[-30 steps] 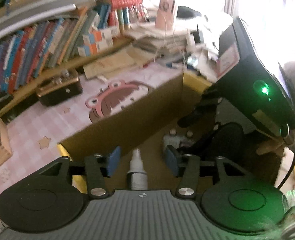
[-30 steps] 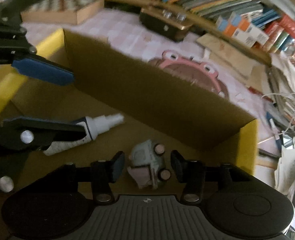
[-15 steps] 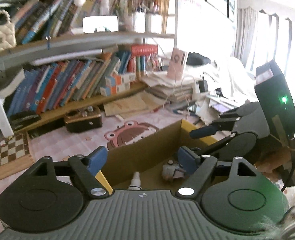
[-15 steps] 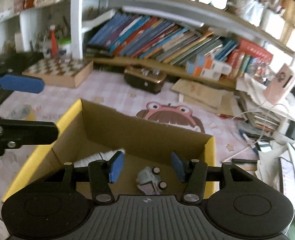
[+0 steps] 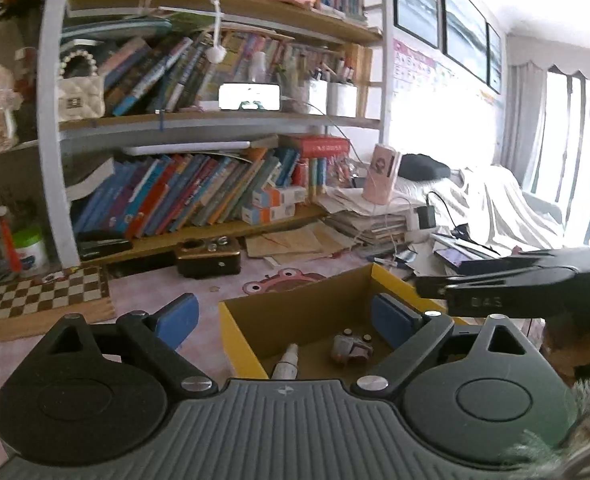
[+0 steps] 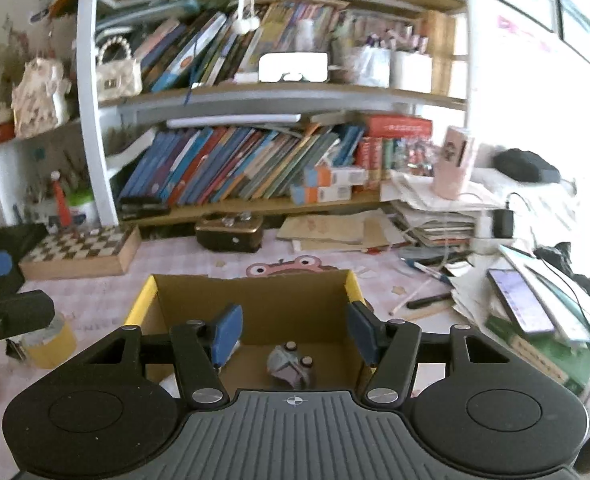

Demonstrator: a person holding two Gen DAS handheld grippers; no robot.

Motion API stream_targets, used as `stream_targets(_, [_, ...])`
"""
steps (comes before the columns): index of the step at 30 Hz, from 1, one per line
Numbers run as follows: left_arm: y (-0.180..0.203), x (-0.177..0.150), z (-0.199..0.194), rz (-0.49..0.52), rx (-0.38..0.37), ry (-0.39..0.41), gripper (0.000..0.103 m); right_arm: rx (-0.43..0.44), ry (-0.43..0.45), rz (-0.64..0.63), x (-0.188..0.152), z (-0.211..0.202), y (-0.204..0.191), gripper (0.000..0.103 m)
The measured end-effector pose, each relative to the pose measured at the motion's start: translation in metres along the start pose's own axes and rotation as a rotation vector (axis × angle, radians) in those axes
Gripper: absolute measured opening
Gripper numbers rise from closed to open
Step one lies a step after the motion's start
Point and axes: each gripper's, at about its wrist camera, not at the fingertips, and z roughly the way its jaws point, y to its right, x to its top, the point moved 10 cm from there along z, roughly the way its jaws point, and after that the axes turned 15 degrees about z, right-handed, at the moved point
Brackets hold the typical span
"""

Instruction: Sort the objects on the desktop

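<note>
The left hand-held gripper (image 5: 285, 318) stood with its blue pads spread wide and nothing between them, the jaws having just been opening; below it on the desk (image 5: 143, 296) lay the open cardboard box (image 5: 295, 304) with its yellow rims. The right hand-held gripper (image 6: 293, 330) was also spread and empty, its jaws having just been opening too, though less far. On the box floor lay a small grey toy car (image 6: 291, 364) with its wheels up, and to its left a white spray bottle (image 5: 287, 364), whose lower half was cut off by the gripper body in the left wrist view; in the right wrist view only a pale scrap of it showed behind the left finger. The near wall of the box was hidden in both views. The pink frog-face mat (image 6: 291, 267) was mostly covered by the far wall of the box, leaving only its eyes showing. Farther off sat a chessboard box (image 6: 81, 250) on the left and a dark brown case (image 6: 229, 234) under the bookshelf (image 6: 255, 96). A yellow tape roll (image 6: 53, 340) on the near left was partly hidden by the other gripper's finger, and the right side near the window was washed out by glare.
</note>
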Motion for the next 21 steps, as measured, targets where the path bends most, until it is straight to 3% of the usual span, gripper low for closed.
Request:
stream_targets(12, [0.012,-0.034,-0.042,-0.033,0.031,-0.018,0.099,-0.049,0.015,0.039,-0.041,-0.051,0.013,0.060])
stream_targets(21, [0.027,-0.072,-0.068,-0.062,0.012,-0.070,0.100,-0.115,0.005,0.078,-0.084,-0.083,0.023,0.060])
